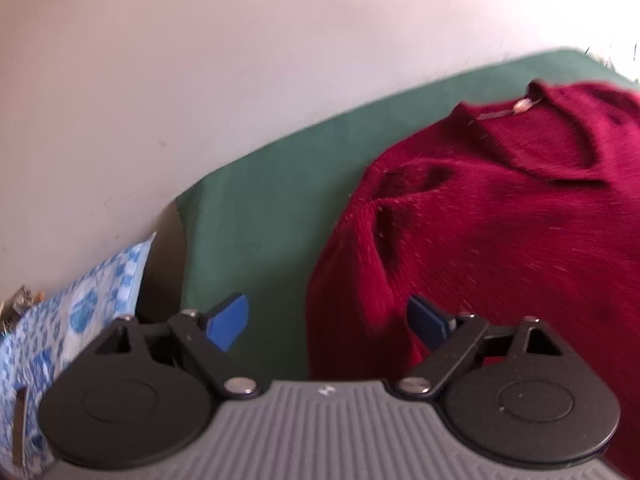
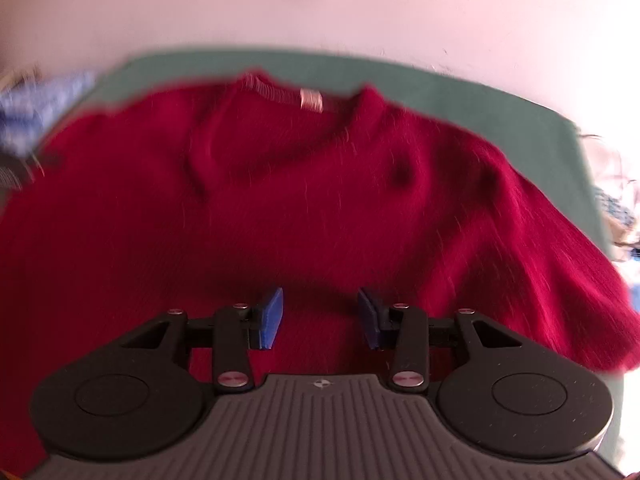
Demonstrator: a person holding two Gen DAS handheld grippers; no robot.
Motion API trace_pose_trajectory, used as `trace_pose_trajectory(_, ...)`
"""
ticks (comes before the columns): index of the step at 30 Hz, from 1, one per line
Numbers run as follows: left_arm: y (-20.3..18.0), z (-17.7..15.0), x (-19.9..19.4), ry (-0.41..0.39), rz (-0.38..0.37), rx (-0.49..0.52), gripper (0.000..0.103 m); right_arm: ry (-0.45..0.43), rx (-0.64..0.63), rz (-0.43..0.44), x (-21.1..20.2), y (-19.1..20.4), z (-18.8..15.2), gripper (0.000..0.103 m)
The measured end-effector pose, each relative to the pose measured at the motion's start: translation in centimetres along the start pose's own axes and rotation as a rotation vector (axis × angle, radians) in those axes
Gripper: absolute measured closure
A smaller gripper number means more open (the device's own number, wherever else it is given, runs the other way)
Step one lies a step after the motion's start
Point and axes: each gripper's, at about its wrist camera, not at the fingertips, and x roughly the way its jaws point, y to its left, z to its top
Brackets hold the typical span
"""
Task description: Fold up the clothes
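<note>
Both jaws are released, with nothing between them.

Left gripper point(image 1: 326, 322) first: its blue pads point(image 1: 228, 326) stand far apart. Under the gap between them is green cloth point(image 1: 256, 208) on one side and the edge of the red sweater point(image 1: 500, 240) on the other. The right-hand pad hangs over the sweater's edge. I cannot tell if it touches the wool. Off to the left of these jaws, past the green cloth's edge, is a blue and white patterned cloth point(image 1: 80, 304). Further ahead and to the right, the sweater's collar point(image 1: 560, 136) shows, with a small label point(image 1: 524, 105) in it. Past that is a pale wall point(image 1: 240, 60).

Right gripper point(image 2: 320, 316) next: its pads point(image 2: 272, 320) stand closer together, but still apart. Red sweater point(image 2: 280, 200) fills the view under and ahead of these jaws. It lies spread out flat on the green cloth point(image 2: 520, 120). Its neck point(image 2: 304, 100) is far ahead of the jaws, with a label point(image 2: 311, 100) in the middle. One sleeve point(image 2: 560, 272) runs off to the right of the jaws. The picture is blurry. Behind the sweater is a strip of green cloth, then the pale wall point(image 2: 320, 4).
</note>
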Motion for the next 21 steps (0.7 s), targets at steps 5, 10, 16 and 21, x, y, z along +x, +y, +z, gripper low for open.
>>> trace_pose_trajectory(5, 0.9, -3.7, -5.6, 0.02, -0.057, -0.123, 0.009, -0.022, 0.122, -0.138, -3.1, -0.9, -2.3, 0.059)
trace_pose_trajectory(10, -1.1, -8.2, -10.1, 0.039, -0.12, -0.137, 0.003, 0.051, 0.135, -0.012, -6.0, 0.9, -7.5, 0.059)
trace_pose_trajectory(16, -3.0, -13.3, -12.9, 0.068, -0.069, -0.034, 0.001, 0.128, 0.162, -0.171, -9.3, 3.2, -12.8, 0.054)
trace_pose_trajectory(21, -2.5, -16.0, -13.2, 0.119, -0.147, -0.069, 0.001, 0.156, 0.333, -0.171, -12.8, 2.8, -16.8, 0.04)
